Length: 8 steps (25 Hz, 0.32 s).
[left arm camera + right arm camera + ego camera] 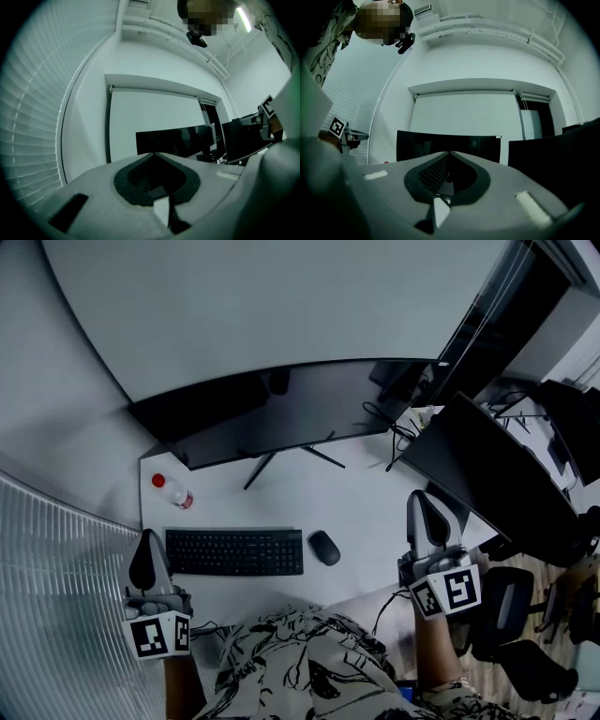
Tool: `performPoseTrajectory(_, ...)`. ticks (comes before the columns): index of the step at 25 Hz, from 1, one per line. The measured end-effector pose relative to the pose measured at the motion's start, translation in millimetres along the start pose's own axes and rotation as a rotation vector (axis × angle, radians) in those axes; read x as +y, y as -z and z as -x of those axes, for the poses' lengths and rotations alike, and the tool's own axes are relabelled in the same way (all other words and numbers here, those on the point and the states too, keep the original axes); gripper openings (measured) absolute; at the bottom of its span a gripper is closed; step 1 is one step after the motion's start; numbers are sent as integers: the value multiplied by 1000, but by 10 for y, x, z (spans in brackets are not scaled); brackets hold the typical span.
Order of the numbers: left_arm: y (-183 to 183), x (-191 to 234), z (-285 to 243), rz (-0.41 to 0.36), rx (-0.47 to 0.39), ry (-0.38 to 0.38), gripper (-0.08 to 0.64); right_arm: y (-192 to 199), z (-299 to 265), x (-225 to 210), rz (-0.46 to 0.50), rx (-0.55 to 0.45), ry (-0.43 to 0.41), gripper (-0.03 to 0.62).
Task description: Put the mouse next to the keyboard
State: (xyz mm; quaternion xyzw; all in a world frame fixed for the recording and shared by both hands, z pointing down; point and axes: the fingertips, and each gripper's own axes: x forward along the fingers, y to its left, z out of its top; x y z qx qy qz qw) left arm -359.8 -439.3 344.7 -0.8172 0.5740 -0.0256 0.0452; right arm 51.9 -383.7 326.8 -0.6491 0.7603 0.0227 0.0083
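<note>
A dark mouse lies on the white desk, just right of the black keyboard. My left gripper is held up at the desk's left front corner, jaws closed tip to tip with nothing between them. My right gripper is raised at the desk's right front edge, also shut and empty, well to the right of the mouse. In both gripper views the jaws, left and right, meet at a point and face the wide monitor.
A wide curved monitor stands at the back of the desk on a splayed stand. A small bottle with a red cap lies at the back left. A second dark screen and cables sit at the right, with an office chair beyond.
</note>
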Motion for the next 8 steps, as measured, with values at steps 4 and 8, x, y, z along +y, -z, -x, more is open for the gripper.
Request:
performPoseTrajectory(4, -14, -16, 2, -6, -4, 7, -3, 1, 8, 11, -5, 0, -3, 5)
performPoseTrajectory(8, -39, -40, 15, -6, -4, 8, -3, -10, 26, 9, -6, 1, -6, 5)
